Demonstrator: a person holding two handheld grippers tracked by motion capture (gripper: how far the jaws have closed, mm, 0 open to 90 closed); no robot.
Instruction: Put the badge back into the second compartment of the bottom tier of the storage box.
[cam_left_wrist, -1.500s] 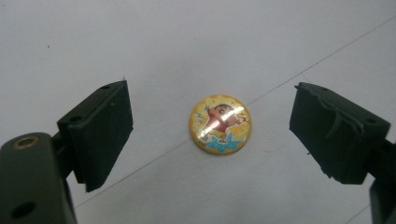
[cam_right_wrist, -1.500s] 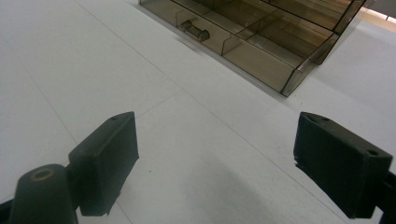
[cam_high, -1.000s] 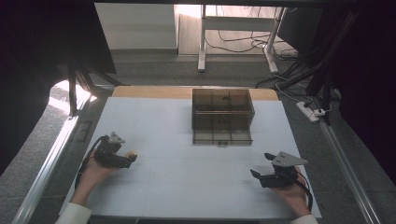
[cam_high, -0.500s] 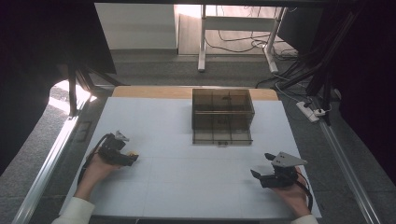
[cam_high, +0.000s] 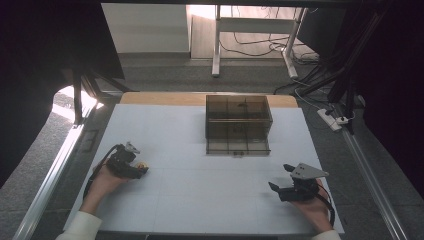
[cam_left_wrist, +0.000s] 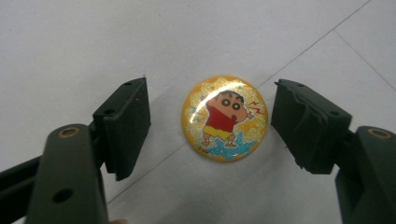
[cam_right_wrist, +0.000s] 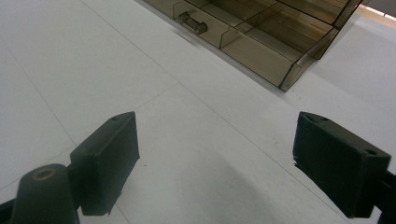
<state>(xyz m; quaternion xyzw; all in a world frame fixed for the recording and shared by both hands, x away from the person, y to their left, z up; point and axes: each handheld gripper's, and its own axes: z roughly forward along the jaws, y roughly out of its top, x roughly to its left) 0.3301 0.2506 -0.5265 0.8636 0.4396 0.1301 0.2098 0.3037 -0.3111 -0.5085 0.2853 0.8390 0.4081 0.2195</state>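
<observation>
While its jaws have just been closing, the left gripper (cam_left_wrist: 210, 126) brackets the cartoon badge (cam_left_wrist: 224, 118) without touching; the right gripper (cam_right_wrist: 215, 163) rests released, near right

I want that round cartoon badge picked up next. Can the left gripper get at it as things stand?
Probably yes: the badge lies flat on the white table between the left gripper's jaws, which have just been closing; gaps remain either side, nothing blocks.

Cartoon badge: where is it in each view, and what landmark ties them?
High view: cartoon badge at left gripper tips, lower left.
Left gripper view: centre, between the open jaws, untouched; they have just been closing.
Right gripper view: not in it.
Shared landmark: white table.
</observation>
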